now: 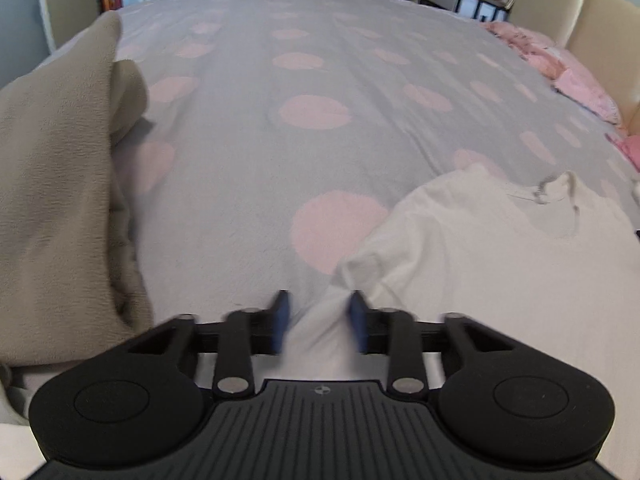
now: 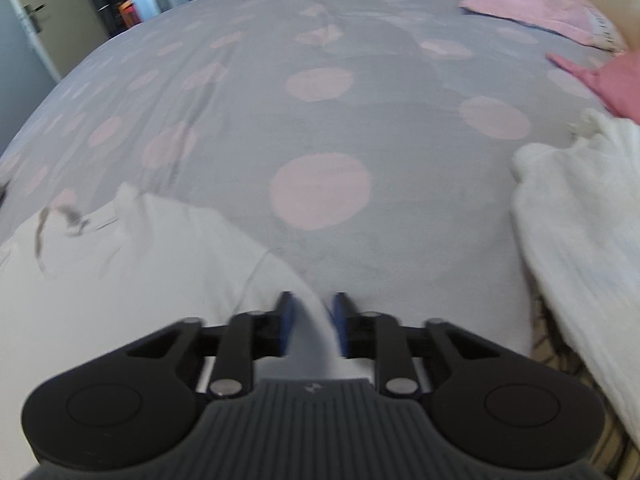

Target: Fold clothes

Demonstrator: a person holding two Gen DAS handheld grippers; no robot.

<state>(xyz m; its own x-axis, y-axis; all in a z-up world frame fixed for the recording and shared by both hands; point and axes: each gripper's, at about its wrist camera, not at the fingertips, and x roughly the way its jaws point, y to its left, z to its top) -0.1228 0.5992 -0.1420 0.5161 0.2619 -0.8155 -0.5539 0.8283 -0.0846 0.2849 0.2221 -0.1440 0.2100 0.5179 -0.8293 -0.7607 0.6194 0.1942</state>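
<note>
The bed (image 1: 320, 152) wears a grey cover with pink dots. On it lie a white shirt (image 1: 492, 248), a beige blanket (image 1: 56, 184) at the left, pink clothes (image 1: 560, 64) far right, and a white knit (image 2: 580, 240).

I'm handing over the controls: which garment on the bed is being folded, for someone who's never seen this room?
Find the grey bedspread with pink dots. At its near edge lies the white T-shirt, pinched by the left gripper and right gripper. Unlike the beige blanket, it has a neckline.
</note>
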